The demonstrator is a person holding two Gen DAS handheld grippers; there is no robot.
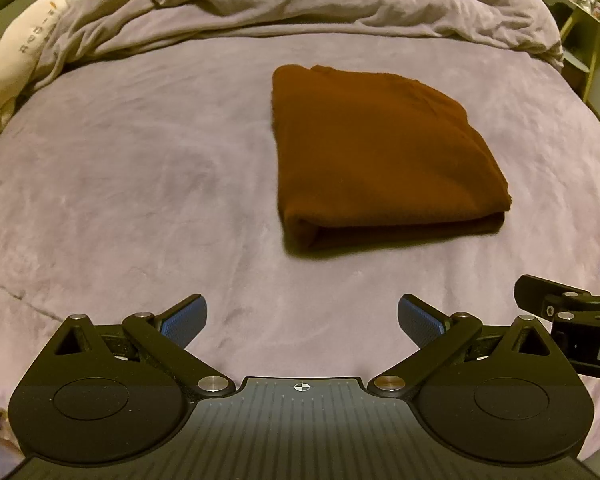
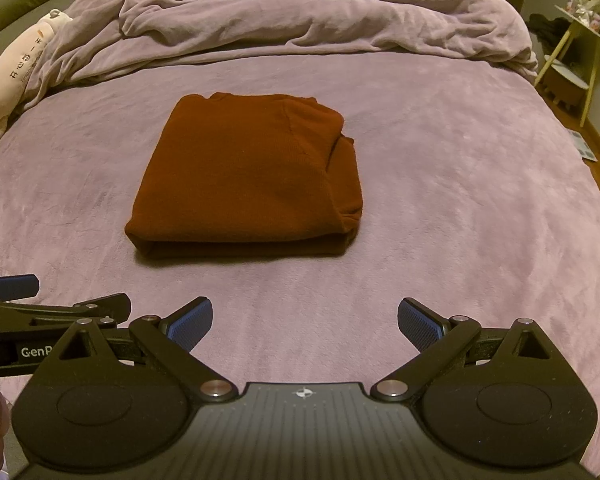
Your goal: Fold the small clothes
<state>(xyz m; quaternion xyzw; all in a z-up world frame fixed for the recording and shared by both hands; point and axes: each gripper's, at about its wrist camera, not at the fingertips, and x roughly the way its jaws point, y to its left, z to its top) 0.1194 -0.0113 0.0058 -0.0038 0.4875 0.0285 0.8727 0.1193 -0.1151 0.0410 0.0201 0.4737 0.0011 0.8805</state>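
Where lilac bed (image 2: 460, 200) spreads, rumpled duvet (image 2: 300, 12)

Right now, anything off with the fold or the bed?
Minor only: the folded brown garment has an under layer poking out along its right edge. It lies flat on the purple sheet. Both the left gripper and the right gripper are open, clear of it.

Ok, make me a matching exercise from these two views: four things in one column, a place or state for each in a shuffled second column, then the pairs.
Things
1. rust-brown garment
2. bunched lilac duvet
3. white plush toy
4. left gripper

Places or states
A. lies along the bed's left edge
B. open, holding nothing
C. folded into a compact rectangle mid-bed
D. heaped at the far end of the bed

Pairs: 1-C, 2-D, 3-A, 4-B
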